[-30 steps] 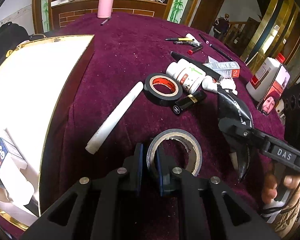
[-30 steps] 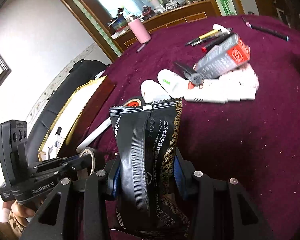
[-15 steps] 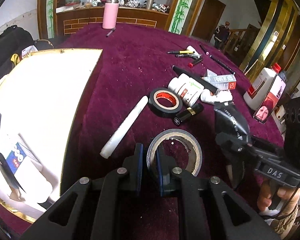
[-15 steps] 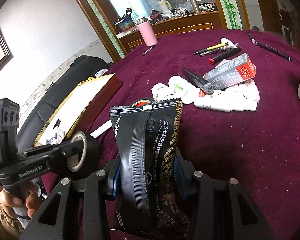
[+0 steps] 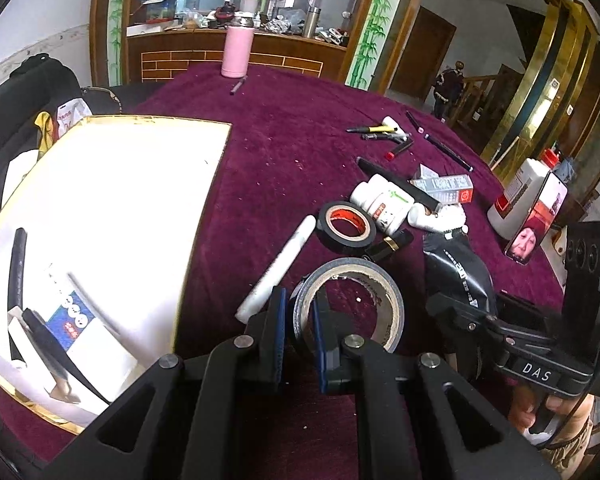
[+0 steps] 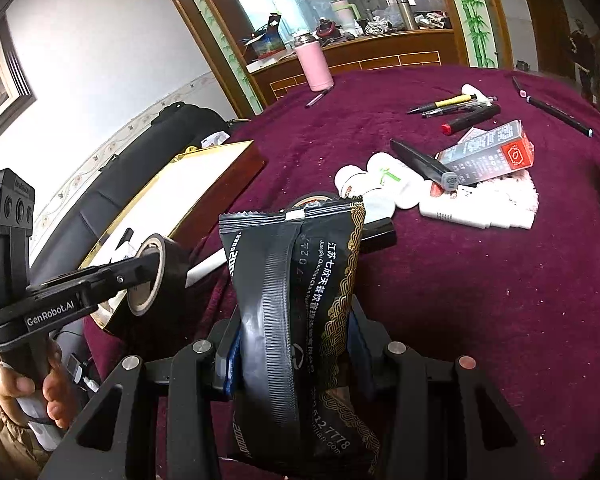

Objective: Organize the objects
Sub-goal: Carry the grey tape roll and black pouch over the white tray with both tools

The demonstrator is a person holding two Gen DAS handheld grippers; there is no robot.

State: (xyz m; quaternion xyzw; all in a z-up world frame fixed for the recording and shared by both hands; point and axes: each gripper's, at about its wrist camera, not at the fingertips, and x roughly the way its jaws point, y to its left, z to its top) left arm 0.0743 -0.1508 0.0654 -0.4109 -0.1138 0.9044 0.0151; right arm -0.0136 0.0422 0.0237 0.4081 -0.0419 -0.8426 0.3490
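Note:
My left gripper (image 5: 302,312) is shut on the near wall of a grey tape roll (image 5: 364,280) and holds it in the air above the maroon tablecloth; the roll also shows in the right wrist view (image 6: 156,276). My right gripper (image 6: 296,344) is shut on a black foil packet (image 6: 296,280) with gold print, held upright; the packet shows in the left wrist view (image 5: 460,272) too. A wooden box with a white lining (image 5: 112,200) lies at the left and holds a blue and white carton (image 5: 70,320) and dark sticks.
On the cloth lie a white stick (image 5: 284,264), a black tape roll (image 5: 346,226), a lipstick (image 5: 392,244), white bottles (image 5: 384,204), a grey and red carton (image 5: 446,188) and several pens (image 5: 384,132). A pink flask (image 5: 238,52) stands far back. A phone (image 5: 536,220) leans at the right.
My left gripper has lifted the grey tape roll off the cloth and drawn back toward the box. My right gripper has risen with the black packet.

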